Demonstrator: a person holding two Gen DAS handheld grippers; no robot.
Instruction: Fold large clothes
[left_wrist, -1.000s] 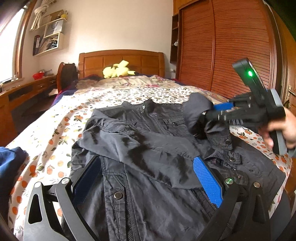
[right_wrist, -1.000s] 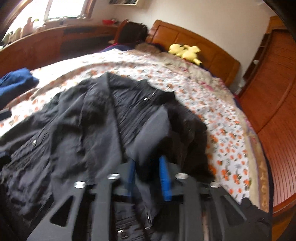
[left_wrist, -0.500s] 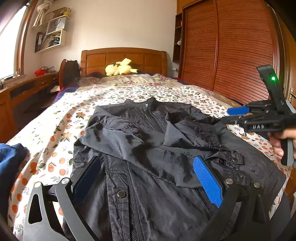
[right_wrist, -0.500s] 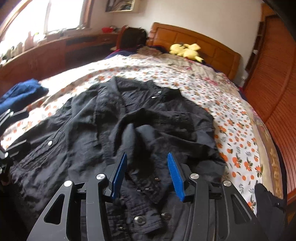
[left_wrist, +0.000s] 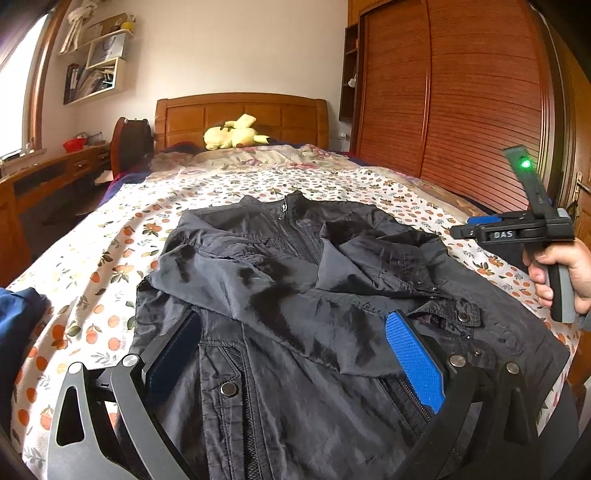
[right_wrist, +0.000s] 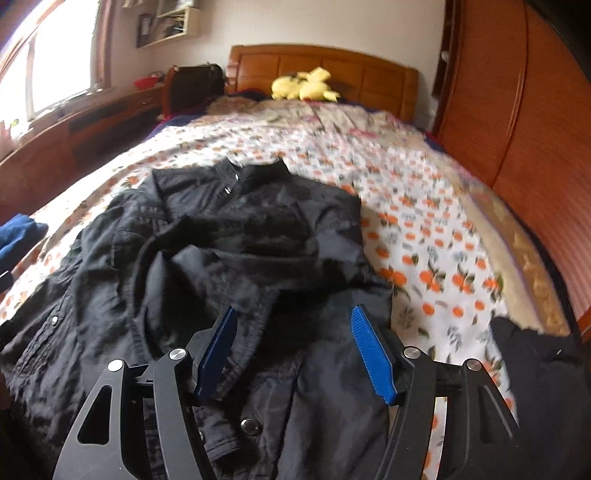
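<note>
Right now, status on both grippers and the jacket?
Right gripper open, fingers just widened, nothing between them. Left gripper open over jacket. Both sleeves lie folded across its front. Nothing obstructing.

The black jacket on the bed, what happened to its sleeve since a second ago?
The right gripper was pinching the black jacket's sleeve and carrying it over the chest. Its jaws have just been opening, the sleeve dropped onto the black jacket, and the gripper pulled back toward the bed's wardrobe side, empty. The left gripper stayed put, open over the hem. The yellow plush toy did not move.
</note>
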